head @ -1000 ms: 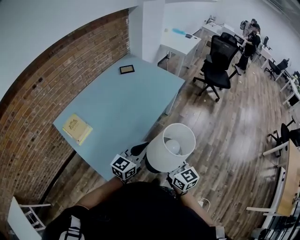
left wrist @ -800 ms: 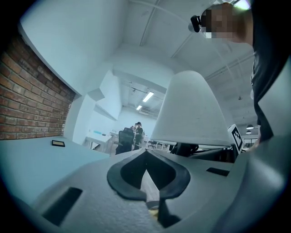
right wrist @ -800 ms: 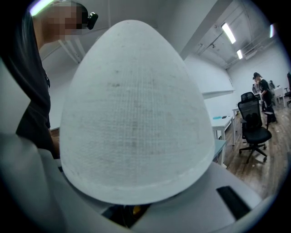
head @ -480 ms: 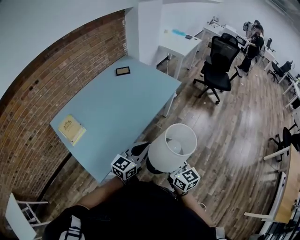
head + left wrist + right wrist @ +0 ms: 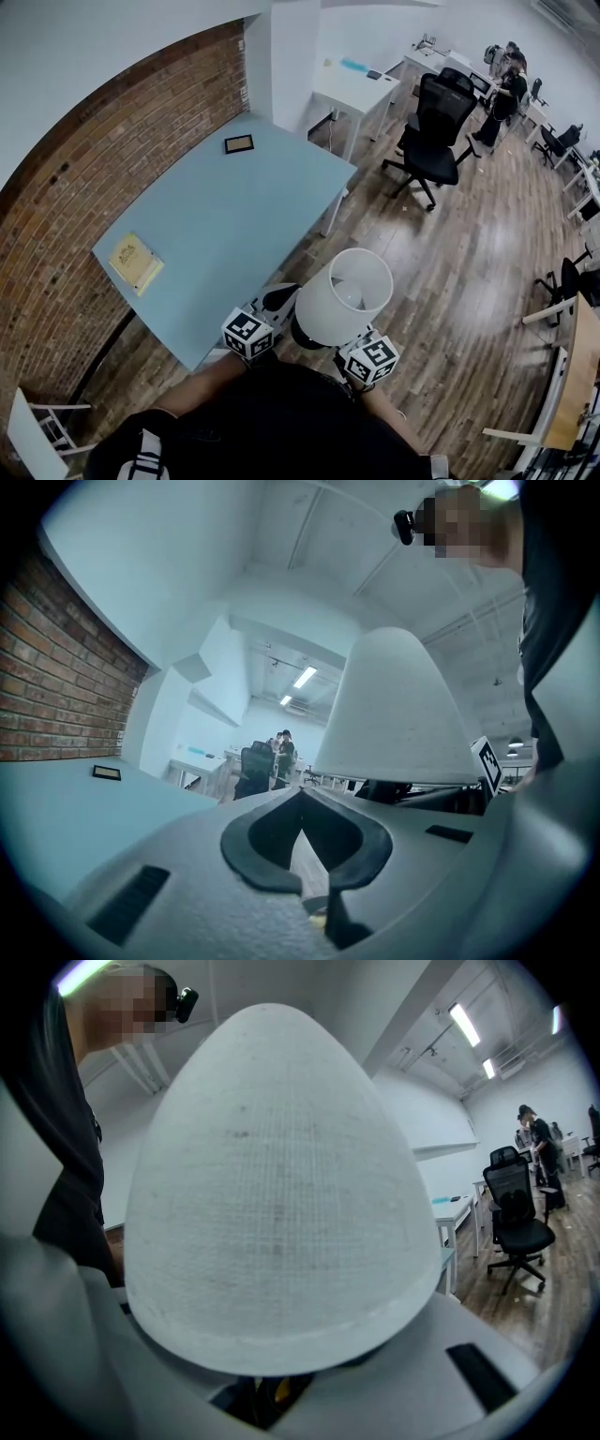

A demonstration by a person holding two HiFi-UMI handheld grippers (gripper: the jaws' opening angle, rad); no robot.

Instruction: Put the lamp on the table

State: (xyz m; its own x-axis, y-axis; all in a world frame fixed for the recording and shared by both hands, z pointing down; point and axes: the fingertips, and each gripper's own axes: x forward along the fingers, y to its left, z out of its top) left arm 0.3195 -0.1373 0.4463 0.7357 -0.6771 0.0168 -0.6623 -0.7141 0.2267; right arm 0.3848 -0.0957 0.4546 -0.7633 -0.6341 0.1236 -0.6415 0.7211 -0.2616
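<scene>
Closest in, the right gripper (image 5: 272, 1393) has its jaws clamped on the stand of a white-shaded lamp (image 5: 339, 295), with the grip tucked under the shade. The left gripper (image 5: 300, 797) beside it is closed on nothing. The lamp hangs upright above the wooden floor (image 5: 450, 272), just off the near corner of the pale blue table (image 5: 234, 216); it is best carried level and set on the bare middle, clear of the yellow book (image 5: 134, 263) and the dark frame (image 5: 238, 143) beyond.

The lamp (image 5: 342, 295) sits just right of the left gripper (image 5: 273, 304), above the right gripper (image 5: 268, 1391). Ahead-left of both lies the table (image 5: 234, 220) (booklet (image 5: 135, 263) nearer, frame (image 5: 238, 143) farther); a chair (image 5: 436, 122) stands ahead-right.
</scene>
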